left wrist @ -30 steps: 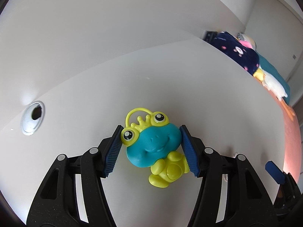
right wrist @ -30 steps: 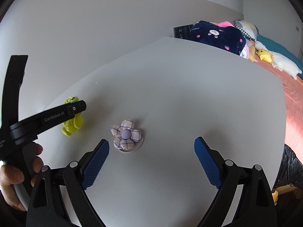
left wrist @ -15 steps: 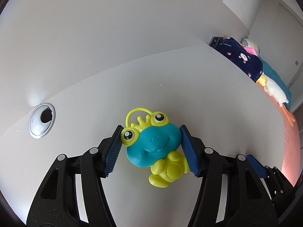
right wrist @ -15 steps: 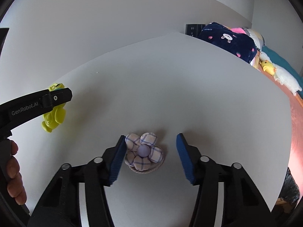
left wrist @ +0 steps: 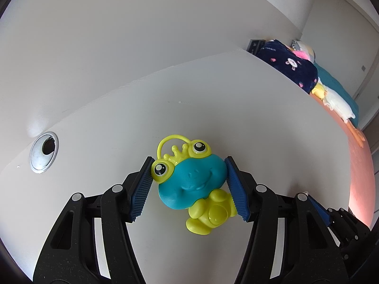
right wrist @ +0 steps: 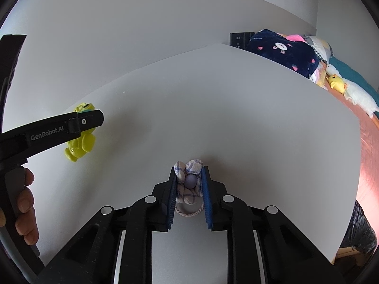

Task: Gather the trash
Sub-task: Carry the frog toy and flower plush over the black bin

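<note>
The right gripper (right wrist: 188,182) is clamped on a small fabric flower with checked lilac-and-white petals and a round lilac button centre (right wrist: 188,183). Its blue ribbed pads (right wrist: 205,194) press the petals in from both sides so the flower bunches up between them, and a loop of pale cord at the flower's near end lies on the white tabletop (right wrist: 236,123). The flower sits near the front middle of that tabletop.

The left gripper (left wrist: 188,184) is closed on a plastic toy frog with a teal face, lime-green body, bulging eyes, a small crown and a thin loop handle (left wrist: 191,184). Its blue pads (left wrist: 142,189) touch the frog's eye on one side and its cheek and arm on the other. Whether the frog rests on the tabletop or is held just above it cannot be told. In the right wrist view the same frog shows to the left of the flower, well apart from it, partly behind the black finger of the left gripper, with a person's hand (right wrist: 22,203) on the handle at the left edge.

Left of the frog, a round silver cable grommet (left wrist: 43,152) is set into the tabletop; its dark opening shows nothing that can be made out. Beyond the tabletop's far right corner lies a navy fleece blanket with a rabbit print (right wrist: 281,49), with a yellow-and-white plush duck (right wrist: 348,90) just past it.
</note>
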The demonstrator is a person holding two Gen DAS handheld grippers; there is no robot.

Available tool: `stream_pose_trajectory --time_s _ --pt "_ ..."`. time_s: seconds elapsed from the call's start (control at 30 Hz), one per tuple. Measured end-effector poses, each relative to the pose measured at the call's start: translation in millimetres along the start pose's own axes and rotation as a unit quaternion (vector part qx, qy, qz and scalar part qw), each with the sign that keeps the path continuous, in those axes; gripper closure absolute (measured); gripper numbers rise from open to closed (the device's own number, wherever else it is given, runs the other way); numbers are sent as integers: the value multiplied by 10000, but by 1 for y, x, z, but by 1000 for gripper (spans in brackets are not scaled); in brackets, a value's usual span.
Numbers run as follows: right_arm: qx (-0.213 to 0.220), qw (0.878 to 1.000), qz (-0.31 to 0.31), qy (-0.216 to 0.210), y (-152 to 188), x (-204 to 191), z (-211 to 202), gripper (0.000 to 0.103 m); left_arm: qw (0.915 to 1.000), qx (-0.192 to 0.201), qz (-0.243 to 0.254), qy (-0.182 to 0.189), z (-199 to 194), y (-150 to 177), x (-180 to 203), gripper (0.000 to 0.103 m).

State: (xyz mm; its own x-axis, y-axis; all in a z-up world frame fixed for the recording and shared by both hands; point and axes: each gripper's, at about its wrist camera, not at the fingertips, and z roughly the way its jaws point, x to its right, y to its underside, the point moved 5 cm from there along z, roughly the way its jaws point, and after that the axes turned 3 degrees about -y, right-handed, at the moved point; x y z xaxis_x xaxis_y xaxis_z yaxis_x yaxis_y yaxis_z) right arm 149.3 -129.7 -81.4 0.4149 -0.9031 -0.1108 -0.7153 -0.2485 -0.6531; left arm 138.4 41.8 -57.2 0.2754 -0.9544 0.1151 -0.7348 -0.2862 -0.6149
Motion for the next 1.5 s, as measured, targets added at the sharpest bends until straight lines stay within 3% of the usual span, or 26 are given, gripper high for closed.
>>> stream_pose_trajectory --time_s 0.6,1.5 --pt "451 9978 489 48 17 50 -59 82 9948 176 893 453 -24 17 69 44" --pt "950 9849 1335 551 72 132 -136 82 9684 310 2184 1161 -49 59 165 44"
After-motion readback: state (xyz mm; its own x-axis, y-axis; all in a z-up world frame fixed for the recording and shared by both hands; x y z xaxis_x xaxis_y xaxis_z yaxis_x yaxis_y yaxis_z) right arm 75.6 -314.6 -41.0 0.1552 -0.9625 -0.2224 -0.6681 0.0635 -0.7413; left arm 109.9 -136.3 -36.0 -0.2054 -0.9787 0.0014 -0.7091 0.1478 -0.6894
